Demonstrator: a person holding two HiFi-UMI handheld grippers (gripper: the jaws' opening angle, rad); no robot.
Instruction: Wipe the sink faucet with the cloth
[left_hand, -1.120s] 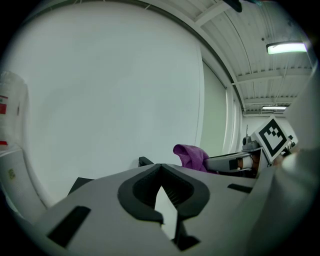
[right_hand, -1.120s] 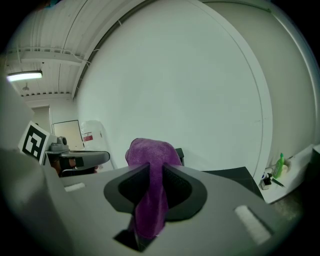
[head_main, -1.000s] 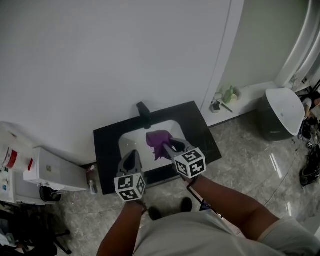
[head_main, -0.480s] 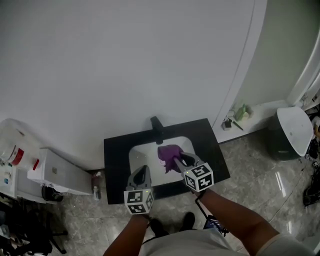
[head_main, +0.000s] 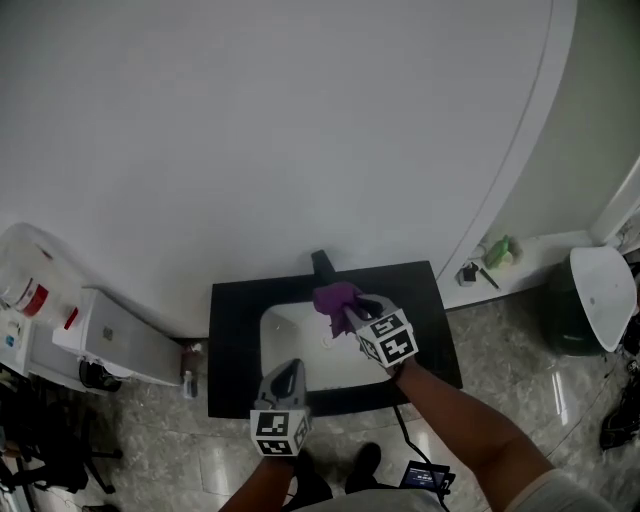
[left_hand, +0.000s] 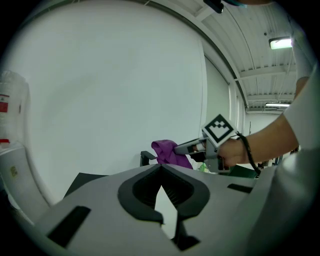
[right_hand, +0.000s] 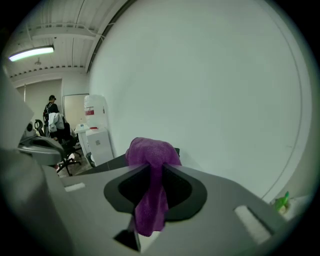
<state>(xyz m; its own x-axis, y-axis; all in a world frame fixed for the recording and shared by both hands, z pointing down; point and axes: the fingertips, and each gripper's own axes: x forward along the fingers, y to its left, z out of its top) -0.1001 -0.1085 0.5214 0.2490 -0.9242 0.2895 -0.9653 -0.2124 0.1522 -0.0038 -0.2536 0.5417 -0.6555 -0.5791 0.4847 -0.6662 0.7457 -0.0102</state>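
Observation:
A black faucet (head_main: 321, 263) stands at the back edge of a white sink basin (head_main: 283, 338) set in a black counter (head_main: 229, 312). My right gripper (head_main: 349, 309) is shut on a purple cloth (head_main: 334, 296), which it holds bunched just in front of the faucet. In the right gripper view the cloth (right_hand: 150, 159) hangs between the jaws and hides the faucet. My left gripper (head_main: 290, 369) hovers over the basin's front edge, its jaws shut with nothing in them. From the left gripper view, the cloth (left_hand: 169, 152) sits right beside the faucet (left_hand: 146, 157).
A plain white wall rises right behind the faucet. Left of the counter stand a white cabinet (head_main: 105, 342) and a small bottle (head_main: 190, 377). On the right there is a ledge with a green bottle (head_main: 499, 250) and a lidded bin (head_main: 598, 297).
My right gripper has carried the purple cloth back across the basin, up to the faucet. The left gripper has fallen back toward the counter's front edge.

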